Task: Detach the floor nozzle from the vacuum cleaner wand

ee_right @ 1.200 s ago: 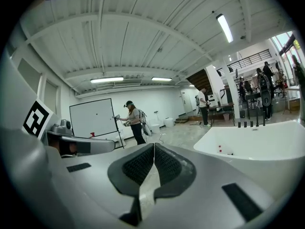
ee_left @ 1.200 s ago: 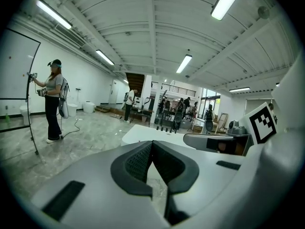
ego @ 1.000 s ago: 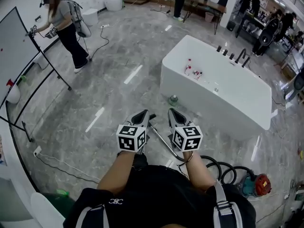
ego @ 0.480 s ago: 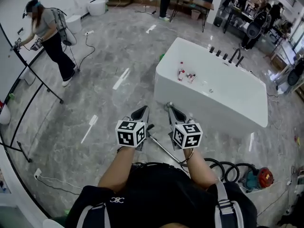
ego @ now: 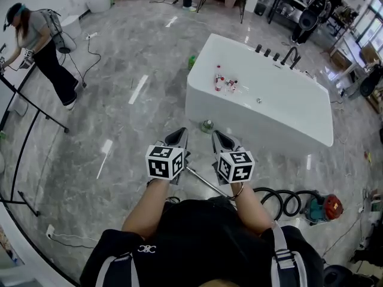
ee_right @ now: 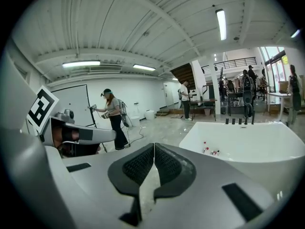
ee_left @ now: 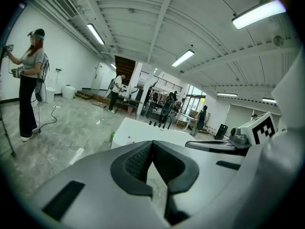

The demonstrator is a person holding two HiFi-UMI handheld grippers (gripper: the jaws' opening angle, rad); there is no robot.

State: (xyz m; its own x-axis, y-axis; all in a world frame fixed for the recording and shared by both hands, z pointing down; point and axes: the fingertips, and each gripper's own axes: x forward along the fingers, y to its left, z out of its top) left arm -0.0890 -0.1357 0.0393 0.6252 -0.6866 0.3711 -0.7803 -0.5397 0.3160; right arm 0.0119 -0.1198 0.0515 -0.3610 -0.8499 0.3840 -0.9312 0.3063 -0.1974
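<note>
Shut tight with nothing between the jaws: the left gripper (ego: 177,138). Same for the right gripper (ego: 220,140), closed and empty. Held side by side, a little apart, above the grey floor (ego: 137,142). Black and white square marks on each cube. Down between the two, the shiny vacuum wand (ego: 206,183), lying on the floor, touched by neither. Far end lost behind the left gripper, so floor nozzle not made out. Black hose (ego: 281,202) and red and teal vacuum body (ego: 323,208) off to the right. Big white bathtub (ego: 269,109) ahead, small bottles (ego: 223,84) on it.

Black T-shirt (ego: 191,232), grey shoulder straps (ego: 285,260); grey left gripper (ego: 179,132) and right gripper (ego: 215,135) bear black-and-white marker cubes (ego: 164,162).
</note>
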